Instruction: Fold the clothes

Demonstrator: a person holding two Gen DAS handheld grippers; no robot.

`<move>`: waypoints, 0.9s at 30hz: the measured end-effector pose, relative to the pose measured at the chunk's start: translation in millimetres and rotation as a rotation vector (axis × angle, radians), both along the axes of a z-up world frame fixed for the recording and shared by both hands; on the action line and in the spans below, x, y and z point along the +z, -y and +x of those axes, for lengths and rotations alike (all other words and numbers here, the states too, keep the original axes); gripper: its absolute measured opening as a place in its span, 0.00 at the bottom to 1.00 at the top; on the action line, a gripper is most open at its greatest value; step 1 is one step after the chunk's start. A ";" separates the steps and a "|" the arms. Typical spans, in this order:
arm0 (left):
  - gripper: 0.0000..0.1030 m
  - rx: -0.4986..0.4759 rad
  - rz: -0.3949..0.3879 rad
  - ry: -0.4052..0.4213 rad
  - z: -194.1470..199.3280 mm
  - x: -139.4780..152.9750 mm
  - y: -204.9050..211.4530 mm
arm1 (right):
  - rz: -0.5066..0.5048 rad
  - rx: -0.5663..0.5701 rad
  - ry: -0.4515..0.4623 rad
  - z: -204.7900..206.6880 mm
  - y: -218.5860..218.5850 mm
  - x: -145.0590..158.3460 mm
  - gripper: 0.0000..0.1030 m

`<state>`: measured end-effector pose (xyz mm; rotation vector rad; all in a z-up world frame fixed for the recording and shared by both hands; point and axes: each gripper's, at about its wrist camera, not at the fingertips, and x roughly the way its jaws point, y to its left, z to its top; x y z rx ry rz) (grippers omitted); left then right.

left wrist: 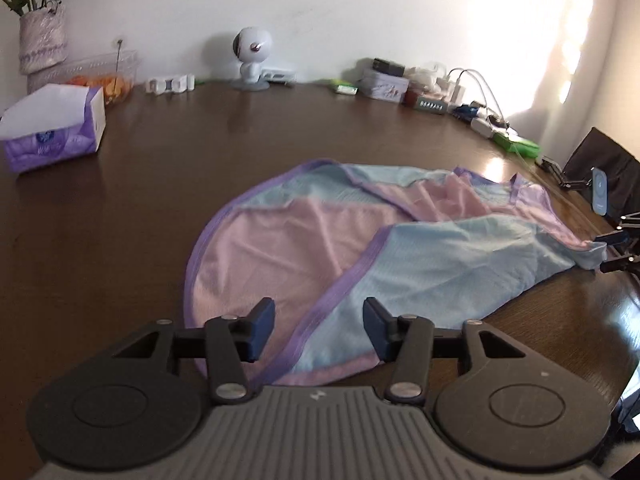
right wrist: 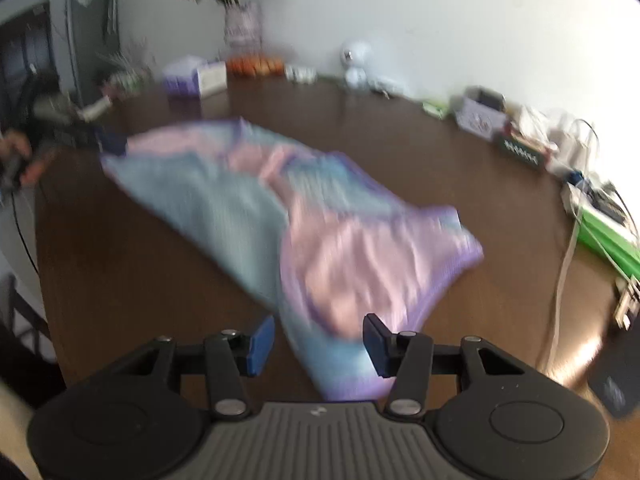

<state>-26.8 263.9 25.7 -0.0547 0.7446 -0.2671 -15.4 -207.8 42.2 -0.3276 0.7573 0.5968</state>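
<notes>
A pink and light-blue mesh garment [left wrist: 352,240] with purple trim lies spread on the dark wooden table [left wrist: 120,240]. My left gripper [left wrist: 319,326] is open just above the garment's near edge, its blue pads either side of the purple seam. In the right wrist view the same garment [right wrist: 304,224] looks blurred. My right gripper [right wrist: 319,344] is open over its near corner. The right gripper's fingers [left wrist: 612,248] show at the far right of the left view, beside the garment's right corner. The left gripper [right wrist: 104,140] shows at the far left of the right view, by the opposite corner.
A purple tissue box [left wrist: 56,128] sits at the left. A vase of flowers [left wrist: 40,40], a fruit tray [left wrist: 108,76], a small white camera [left wrist: 250,60], boxes, chargers and cables [left wrist: 440,88] line the back wall. A phone [left wrist: 602,192] stands at the right edge.
</notes>
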 end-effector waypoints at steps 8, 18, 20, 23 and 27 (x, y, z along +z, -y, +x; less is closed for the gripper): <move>0.02 -0.019 0.079 0.042 -21.9 -4.9 1.3 | 0.104 0.017 -0.009 24.6 23.0 24.4 0.03; 0.29 0.009 0.116 0.062 -14.6 18.3 -2.5 | 0.069 -0.021 0.029 90.8 -9.2 30.8 0.37; 0.59 -0.030 0.144 0.108 10.7 34.7 3.8 | 0.089 -0.010 0.041 99.8 -21.4 33.2 0.40; 0.62 -0.125 0.114 0.105 79.0 41.9 34.3 | 0.120 0.007 0.059 113.3 -39.7 36.9 0.41; 0.56 -0.155 0.117 0.026 161.9 27.8 58.4 | 0.183 0.006 -0.025 175.9 -96.8 19.9 0.41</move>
